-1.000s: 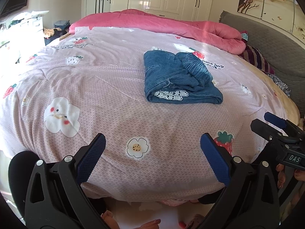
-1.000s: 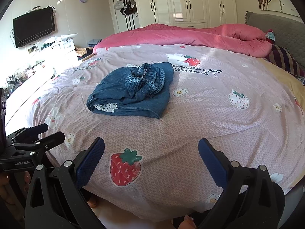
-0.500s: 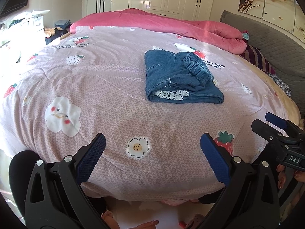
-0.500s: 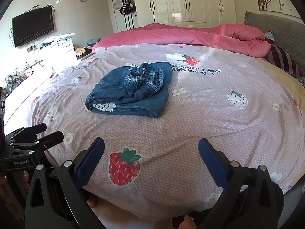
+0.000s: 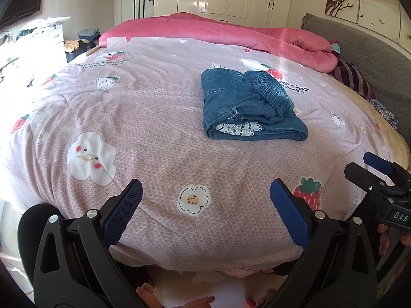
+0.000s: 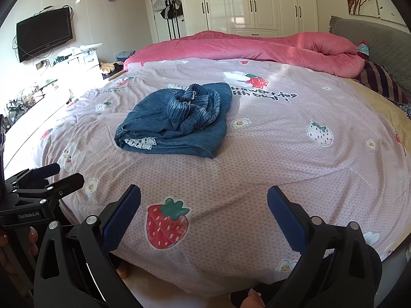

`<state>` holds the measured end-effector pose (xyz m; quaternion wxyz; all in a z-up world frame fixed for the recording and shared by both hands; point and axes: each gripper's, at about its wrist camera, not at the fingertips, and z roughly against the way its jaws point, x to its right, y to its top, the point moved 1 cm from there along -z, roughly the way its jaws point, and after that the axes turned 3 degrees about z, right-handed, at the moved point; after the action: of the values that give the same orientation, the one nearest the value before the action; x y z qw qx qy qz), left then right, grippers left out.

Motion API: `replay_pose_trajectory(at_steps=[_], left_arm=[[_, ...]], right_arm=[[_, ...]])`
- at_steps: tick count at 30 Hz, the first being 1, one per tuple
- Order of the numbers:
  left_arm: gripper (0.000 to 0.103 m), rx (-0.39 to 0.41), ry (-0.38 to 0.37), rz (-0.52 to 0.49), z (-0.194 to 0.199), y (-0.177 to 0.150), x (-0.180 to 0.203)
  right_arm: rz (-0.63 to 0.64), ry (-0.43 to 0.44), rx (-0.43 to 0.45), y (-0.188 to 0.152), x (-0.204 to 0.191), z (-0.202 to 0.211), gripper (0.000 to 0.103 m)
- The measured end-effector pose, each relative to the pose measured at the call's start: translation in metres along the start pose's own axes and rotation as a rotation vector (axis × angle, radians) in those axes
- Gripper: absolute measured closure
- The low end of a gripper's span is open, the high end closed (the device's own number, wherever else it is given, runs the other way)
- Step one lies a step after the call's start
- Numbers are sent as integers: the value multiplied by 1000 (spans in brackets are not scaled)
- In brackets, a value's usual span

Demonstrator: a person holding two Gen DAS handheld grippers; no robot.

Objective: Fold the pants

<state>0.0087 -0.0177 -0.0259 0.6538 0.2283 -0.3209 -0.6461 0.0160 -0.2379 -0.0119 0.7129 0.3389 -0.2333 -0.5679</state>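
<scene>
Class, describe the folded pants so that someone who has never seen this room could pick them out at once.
Find the big bed under the pink strawberry-print quilt. The pants lie on it, a folded dark-blue denim bundle. Nothing else on the quilt is blue, and white lace trim peeks from its near edge.

Open quilt (image 5: 143, 118) is seen ahead of the left gripper (image 5: 205, 210), whose jaws are spread wide with nothing between them; toward 12 o'clock no object is met on the way to the folded pants (image 5: 246, 107) at about 1 o'clock — the only raised bulk on the cover. At 3 o'clock the passage is narrowed by the right gripper (image 5: 380, 179), held just beside. From the right gripper (image 6: 204, 210), also spread wide, flat quilt (image 6: 295, 154) is offered from 12 to 3 o'clock, the pants (image 6: 179, 120) lying at 11 o'clock. The far edge is blocked by the rolled pink comforter (image 6: 269, 48) — and the 9 o'clock side by the left gripper (image 6: 38, 187).
</scene>
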Motion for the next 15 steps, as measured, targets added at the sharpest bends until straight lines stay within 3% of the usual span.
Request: replay_pose_trajectory(at_steps=[15], left_arm=[[10,9,-2,2,2,2,-2]], right_arm=[[4,-2,-2,-1,0,0,5]])
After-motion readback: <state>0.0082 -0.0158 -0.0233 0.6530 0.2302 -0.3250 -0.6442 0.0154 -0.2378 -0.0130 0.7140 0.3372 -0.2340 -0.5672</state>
